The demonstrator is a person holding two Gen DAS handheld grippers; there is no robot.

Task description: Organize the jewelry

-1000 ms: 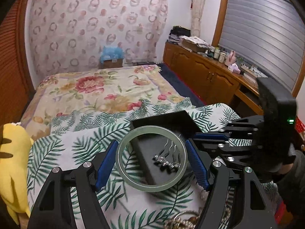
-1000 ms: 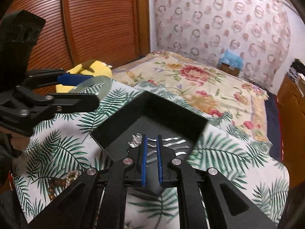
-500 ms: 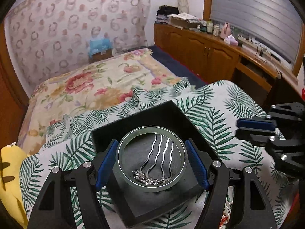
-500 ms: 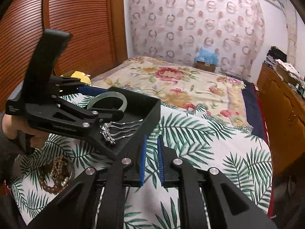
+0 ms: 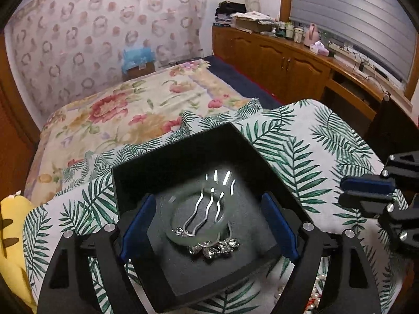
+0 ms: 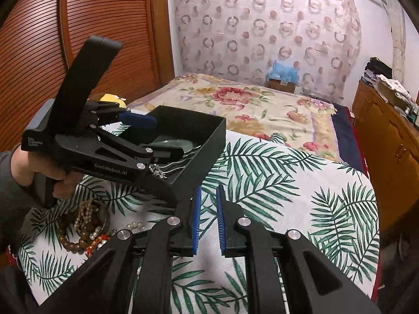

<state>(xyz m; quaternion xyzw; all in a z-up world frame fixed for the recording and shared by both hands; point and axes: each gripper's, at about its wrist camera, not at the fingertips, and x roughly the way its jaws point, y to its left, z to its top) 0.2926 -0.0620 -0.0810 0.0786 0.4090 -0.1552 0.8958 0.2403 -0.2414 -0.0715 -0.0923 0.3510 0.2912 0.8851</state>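
Observation:
A pale green bangle [image 5: 180,238], blurred, lies in the black box [image 5: 170,162] on top of a silver wavy hairpin [image 5: 207,209]. My left gripper [image 5: 208,225] hangs over the box with its jaws opening. Its blue pads [image 5: 136,225] stand clear of the bangle on both sides. In the right wrist view the left gripper [image 6: 157,138] reaches into the box [image 6: 199,125] from the left, and the bangle [image 6: 175,142] shows under it. My right gripper [image 6: 209,191] is shut with nothing between its pads, over the cloth to the right of the box.
A heap of bead and pearl strings [image 6: 86,225] lies on the palm-leaf cloth [image 6: 288,183] near the front left. A yellow plush toy [image 5: 13,235] sits at the left. Behind are a floral bed [image 5: 131,110] and wooden cabinets [image 5: 275,60].
The left gripper carried the bangle over the box and lowered it. Its jaws have now widened and the bangle has dropped onto the hairpin. The right gripper moved right, off the box.

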